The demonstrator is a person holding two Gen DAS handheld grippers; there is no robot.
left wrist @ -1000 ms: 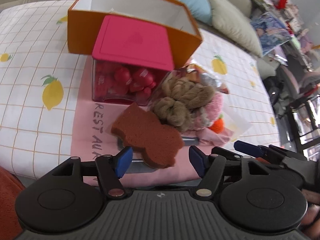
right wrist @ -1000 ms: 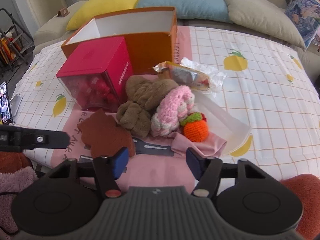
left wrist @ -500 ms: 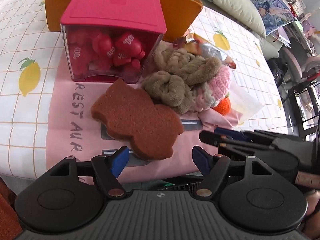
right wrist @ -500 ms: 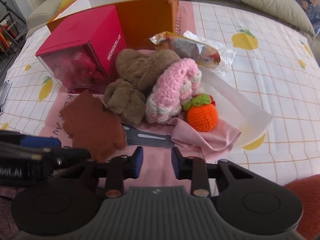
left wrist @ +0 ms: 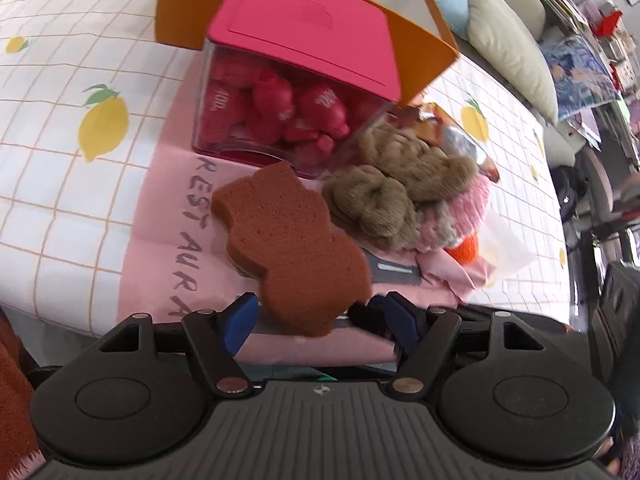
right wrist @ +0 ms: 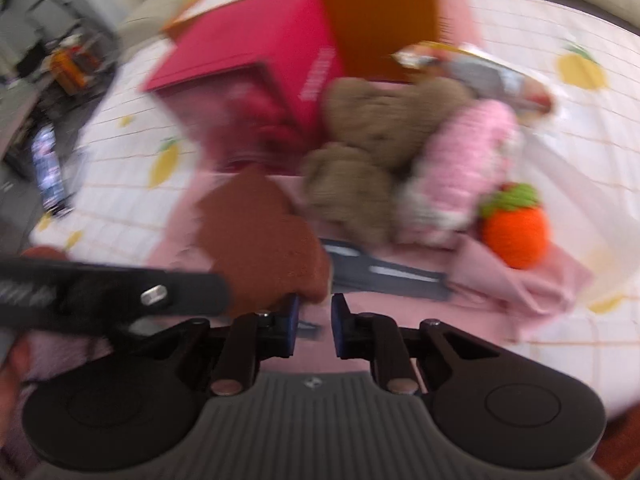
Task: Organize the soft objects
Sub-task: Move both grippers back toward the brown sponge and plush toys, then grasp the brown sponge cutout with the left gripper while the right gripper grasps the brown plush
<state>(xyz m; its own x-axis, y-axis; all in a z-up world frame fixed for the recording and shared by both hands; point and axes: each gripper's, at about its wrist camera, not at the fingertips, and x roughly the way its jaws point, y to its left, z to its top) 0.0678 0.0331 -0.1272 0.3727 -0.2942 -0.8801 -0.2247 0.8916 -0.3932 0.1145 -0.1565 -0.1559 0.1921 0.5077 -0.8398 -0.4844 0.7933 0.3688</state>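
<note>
one porous brown sponge (left wrist: pixel 292 252), bear-shaped, lies between the wide released left gripper (left wrist: pixel 316 320); the right gripper (right wrist: pixel 314 318) is closing, empty.

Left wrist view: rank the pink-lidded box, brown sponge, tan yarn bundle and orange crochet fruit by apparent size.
1. pink-lidded box
2. brown sponge, though nearness to the camera inflates it
3. tan yarn bundle
4. orange crochet fruit, mostly hidden

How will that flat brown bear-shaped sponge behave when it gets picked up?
The flat brown bear-shaped sponge looks porous, so probably light and squashy. Its thin slab may bend if gripped at one end. Its rough surface likely resists slipping.
</note>
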